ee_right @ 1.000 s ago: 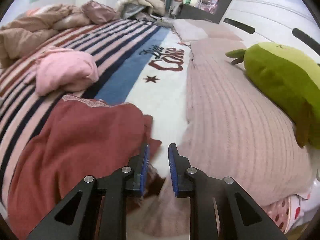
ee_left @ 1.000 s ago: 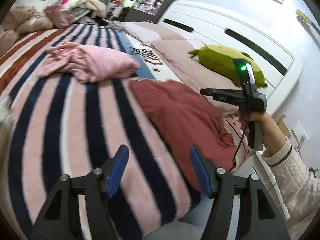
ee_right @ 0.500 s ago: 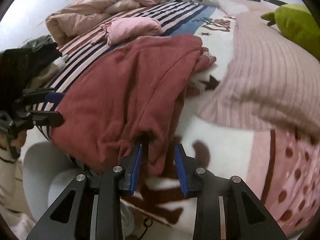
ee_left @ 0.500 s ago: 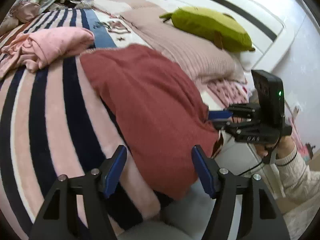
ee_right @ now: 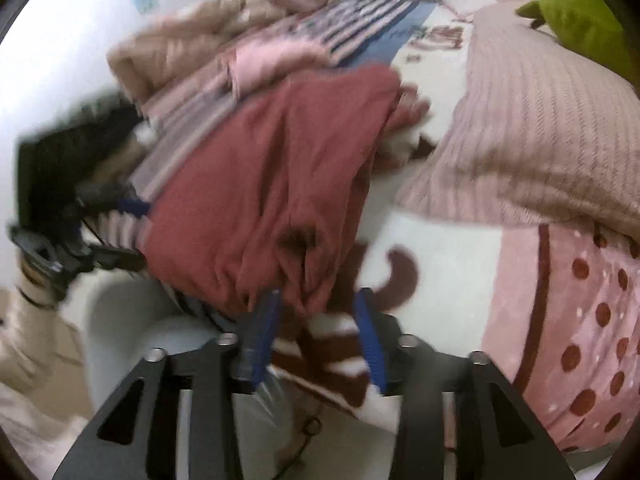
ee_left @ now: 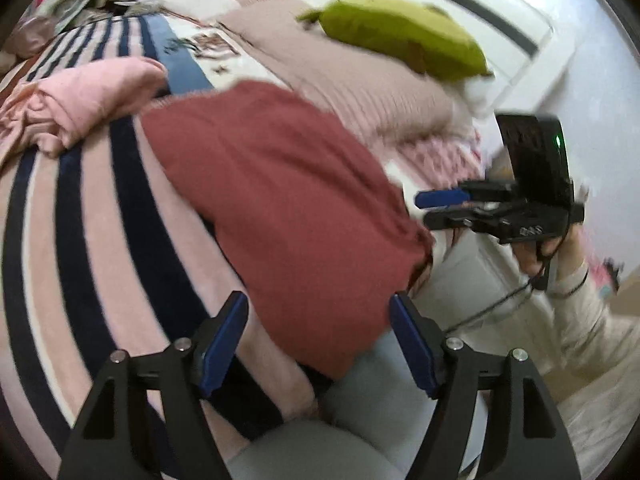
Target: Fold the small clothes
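A dark red garment point(ee_left: 288, 200) lies spread over the near edge of the striped bed; it also shows in the right wrist view point(ee_right: 272, 184). My left gripper point(ee_left: 320, 332) is open, its jaws on either side of the garment's near hem without touching it. My right gripper point(ee_right: 316, 320) is open and empty, its fingers just below the garment's bunched lower corner. The right gripper also shows in the left wrist view point(ee_left: 444, 208), beside the garment's right edge. The left gripper appears blurred at the left of the right wrist view point(ee_right: 128, 232).
A crumpled pink garment point(ee_left: 84, 108) lies on the striped blanket point(ee_left: 72, 248) behind the red one. A green plush pillow point(ee_left: 404, 40) rests on a ribbed pink pillow point(ee_right: 520, 128) by the white headboard point(ee_left: 500, 20). More bedding is heaped at the far end point(ee_right: 180, 52).
My right gripper has opened wider and backed off below the red garment's corner. My left gripper has moved closer to the garment's near hem. The view is blurred by motion.
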{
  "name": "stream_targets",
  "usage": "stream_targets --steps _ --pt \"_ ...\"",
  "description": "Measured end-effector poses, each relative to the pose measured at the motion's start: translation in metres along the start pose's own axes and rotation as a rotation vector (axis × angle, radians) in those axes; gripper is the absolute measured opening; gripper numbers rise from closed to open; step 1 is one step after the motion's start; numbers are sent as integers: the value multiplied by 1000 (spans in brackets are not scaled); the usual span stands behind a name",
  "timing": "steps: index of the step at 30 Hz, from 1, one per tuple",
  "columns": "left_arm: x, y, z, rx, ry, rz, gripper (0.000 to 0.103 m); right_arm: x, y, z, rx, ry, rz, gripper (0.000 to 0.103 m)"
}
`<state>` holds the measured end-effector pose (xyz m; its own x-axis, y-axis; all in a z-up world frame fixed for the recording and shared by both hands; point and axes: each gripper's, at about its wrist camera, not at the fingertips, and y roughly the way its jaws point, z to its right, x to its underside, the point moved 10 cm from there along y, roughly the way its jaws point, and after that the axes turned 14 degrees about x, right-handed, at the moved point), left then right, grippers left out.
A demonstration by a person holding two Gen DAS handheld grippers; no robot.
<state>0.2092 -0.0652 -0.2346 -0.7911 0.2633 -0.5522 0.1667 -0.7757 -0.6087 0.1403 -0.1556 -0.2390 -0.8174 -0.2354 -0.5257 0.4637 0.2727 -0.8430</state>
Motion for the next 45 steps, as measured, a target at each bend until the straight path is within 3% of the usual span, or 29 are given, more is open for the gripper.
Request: stream_targets --steps 2,6,9,13,14,16,18,23,28,33,39,45 --pt "-12 -5 -10 -15 -29 31 69 -17 -8 6 -49 57 41 54" --pt "-34 0 -42 -2 -143 81 69 -49 3 6 -117 101 40 57" --pt "-46 10 -68 7 -229 106 69 -60 41 5 -160 136 -69 57" --pt "-53 28 -81 70 -289 107 54 -65 79 1 -196 157 -159 56" --pt "-53 31 -81 71 -292 102 51 -67 85 1 -212 170 -161 53" --pt "-52 39 -80 75 -296 95 22 -73 93 0 -236 196 -149 42" --pt "-55 43 -78 54 -277 100 9 -76 95 -4 -262 216 -138 24" --pt "-72 24 -62 25 -216 140 6 -87 82 -16 -264 212 -64 15" --pt "-100 -27 -44 -45 -151 202 6 -120 48 -39 -300 207 38 14" --pt "-128 -116 -21 -172 -59 280 6 -163 6 -88 -336 146 151 14" --pt "-135 -235 -5 -327 -11 368 6 -216 -50 -182 -374 31 287 14" --pt "-114 -358 -1 -464 -20 435 6 -253 -98 -293 -432 -68 360 14"
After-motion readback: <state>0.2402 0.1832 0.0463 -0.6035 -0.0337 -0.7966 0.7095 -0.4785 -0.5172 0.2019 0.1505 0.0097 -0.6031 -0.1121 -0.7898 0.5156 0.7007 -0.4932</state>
